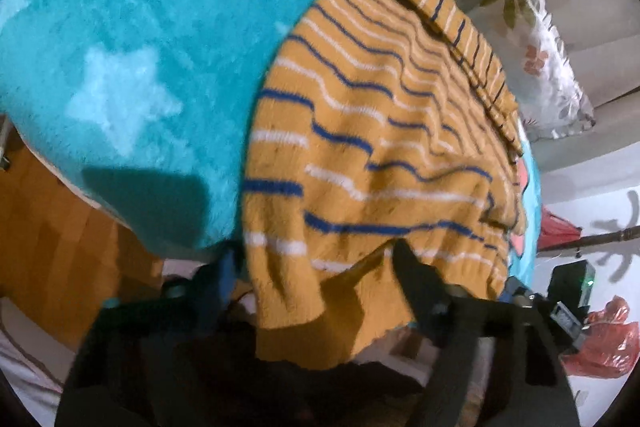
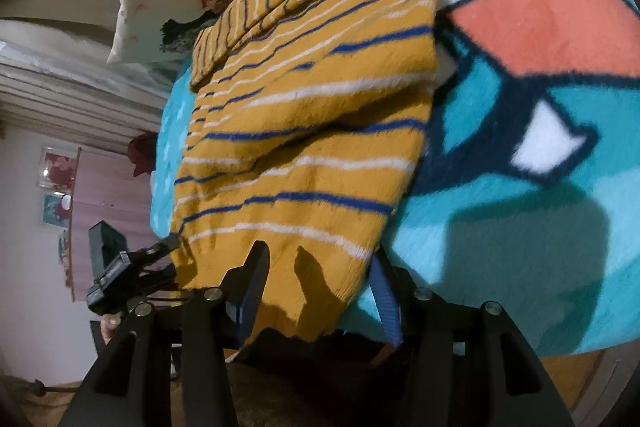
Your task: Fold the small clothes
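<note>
The mustard striped sweater [image 1: 372,147] lies on a teal blanket [image 1: 132,47]. Only the right view shows the blanket's orange cartoon. The hem hangs between both grippers' spread jaws, left gripper [image 1: 320,279] and right gripper [image 2: 320,291]; contact's probably loose, hard to tell.
</note>
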A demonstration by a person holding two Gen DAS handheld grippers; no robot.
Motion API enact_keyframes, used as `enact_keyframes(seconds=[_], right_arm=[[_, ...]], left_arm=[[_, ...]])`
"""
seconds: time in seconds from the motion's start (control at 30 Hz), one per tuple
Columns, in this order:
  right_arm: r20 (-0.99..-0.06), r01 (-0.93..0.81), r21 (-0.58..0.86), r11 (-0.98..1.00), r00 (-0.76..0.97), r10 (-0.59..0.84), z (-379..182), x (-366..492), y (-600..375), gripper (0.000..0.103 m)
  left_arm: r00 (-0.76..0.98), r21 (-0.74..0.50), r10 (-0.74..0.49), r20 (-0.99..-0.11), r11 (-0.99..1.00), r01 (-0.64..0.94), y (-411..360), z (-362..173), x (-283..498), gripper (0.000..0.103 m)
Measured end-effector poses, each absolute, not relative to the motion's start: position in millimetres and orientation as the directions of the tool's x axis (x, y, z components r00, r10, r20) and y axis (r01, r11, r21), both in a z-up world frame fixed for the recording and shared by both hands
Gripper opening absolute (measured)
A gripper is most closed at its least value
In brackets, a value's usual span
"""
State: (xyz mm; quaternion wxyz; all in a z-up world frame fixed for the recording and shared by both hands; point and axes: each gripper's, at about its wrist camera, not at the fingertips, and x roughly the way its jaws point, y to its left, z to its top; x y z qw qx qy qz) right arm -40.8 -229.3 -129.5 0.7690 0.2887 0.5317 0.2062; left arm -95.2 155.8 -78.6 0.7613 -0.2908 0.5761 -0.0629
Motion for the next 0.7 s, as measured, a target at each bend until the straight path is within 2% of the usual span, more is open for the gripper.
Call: enact_keyframes(seconds=[0.07,0.1,0.13,0.17,0.2,0.23,0.27,0.33,0.5,0.7], right_arm=[[-0.686,-0.015,0.677,0.736,0.350,0.638,-131.6,-40.8,-226.2,0.054],[-0.684,-0.019,0.677,0.735,0.352,0.639,-131.4,-40.1,-224.4,0.054],[-0.688,-0.022,0.669,0.743,0.357,0.631,-130.8,-38.0,-222.0,0.049],[-0.710,-0.019,0.644,0.765,0.356,0.607,-130.4,-34.9,-218.3,0.030],[-0.726,-0.015,0.627,0.779,0.350,0.592,-131.6,-32.5,-216.4,0.018],[-0.736,-0.009,0.621,0.784,0.337,0.587,-134.4,-29.8,-214.1,0.010],[-0.726,-0.008,0.635,0.773,0.334,0.601,-135.8,-28.9,-213.6,0.010],[-0.729,-0.017,0.636,0.772,0.314,0.608,-135.2,-31.3,-212.5,0.008],[-0.753,-0.096,0.631,0.770,0.162,0.638,-131.9,-73.3,-210.5,0.007],[-0.765,-0.029,0.634,0.773,0.128,0.632,-149.3,-98.4,-223.7,0.006]], left_arm=[[0.323,-0.511,-0.427,-0.845,0.822,-0.251,157.6,-81.5,-97.7,0.046],[0.321,-0.521,-0.435,-0.841,0.812,-0.264,160.1,-83.3,-99.0,0.043],[0.323,-0.532,-0.445,-0.835,0.801,-0.274,162.7,-84.3,-101.2,0.038],[0.325,-0.540,-0.451,-0.831,0.793,-0.282,164.6,-83.9,-103.6,0.033],[0.326,-0.540,-0.450,-0.831,0.792,-0.284,164.9,-81.8,-105.5,0.030],[0.328,-0.539,-0.449,-0.831,0.794,-0.279,164.4,-79.0,-106.3,0.019],[0.328,-0.539,-0.450,-0.831,0.799,-0.268,162.4,-73.5,-109.0,0.014],[0.327,-0.505,-0.417,-0.848,0.824,-0.259,159.9,-62.0,-112.5,0.009],[0.341,-0.473,-0.385,-0.857,0.851,-0.228,162.2,-31.3,-133.4,0.009],[0.293,-0.414,-0.343,-0.892,0.881,-0.230,151.8,-45.5,-133.7,0.009]])
